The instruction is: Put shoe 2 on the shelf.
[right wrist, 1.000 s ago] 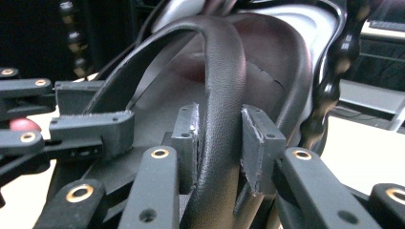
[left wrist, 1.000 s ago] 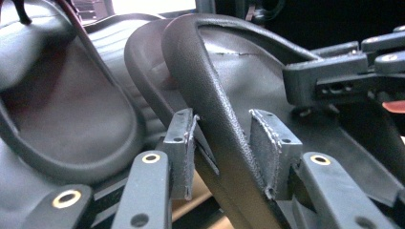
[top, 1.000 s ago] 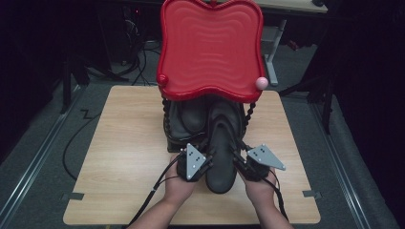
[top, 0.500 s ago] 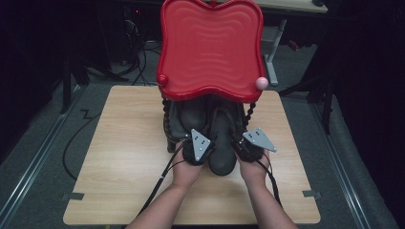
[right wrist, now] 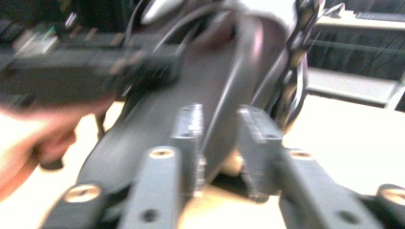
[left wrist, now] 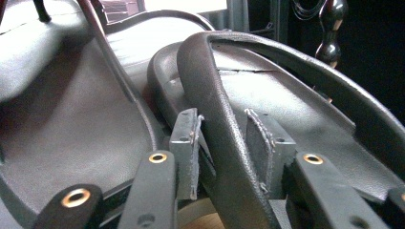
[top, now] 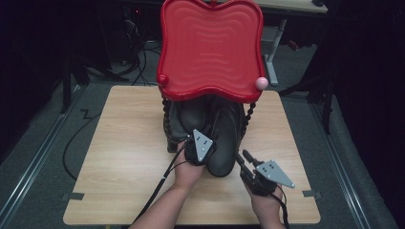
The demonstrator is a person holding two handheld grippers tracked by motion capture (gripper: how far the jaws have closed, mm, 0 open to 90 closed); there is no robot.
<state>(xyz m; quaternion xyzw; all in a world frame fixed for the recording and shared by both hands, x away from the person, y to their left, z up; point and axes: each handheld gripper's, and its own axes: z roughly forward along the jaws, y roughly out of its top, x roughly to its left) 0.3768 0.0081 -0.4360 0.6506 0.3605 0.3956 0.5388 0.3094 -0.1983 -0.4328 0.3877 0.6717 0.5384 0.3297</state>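
Left hand-held gripper (top: 199, 145) sits at the near end of the black boots (top: 224, 133), which stand on the wooden tabletop (top: 119, 157) under a red tray (top: 210, 47) raised on a stand with dark beaded posts (top: 248, 117). In the left gripper view its two jaws straddle the thick rolled edge of a boot's (left wrist: 210, 105) leather opening, one pad on each side; the left pad lies against the leather, the right pad is just beside it, and I cannot tell whether it presses. These jaws have just been closing, with that edge between them.

Right hand-held gripper (top: 246, 160) lies nearer the person, just to the right of the right boot's near end, its jaws pointing toward the boot. Its own view is blurred by motion: a narrow edge of the boot (right wrist: 191, 95) runs up between the two pads, with a gap showing on both sides, so the pads are not pressing on it. These jaws too have just been closing. The left hand (right wrist: 28, 143) and its gripper show at the left of that view.

A pink ball (top: 261, 83) and a red ball (top: 163, 79) sit at the tray's near corners.
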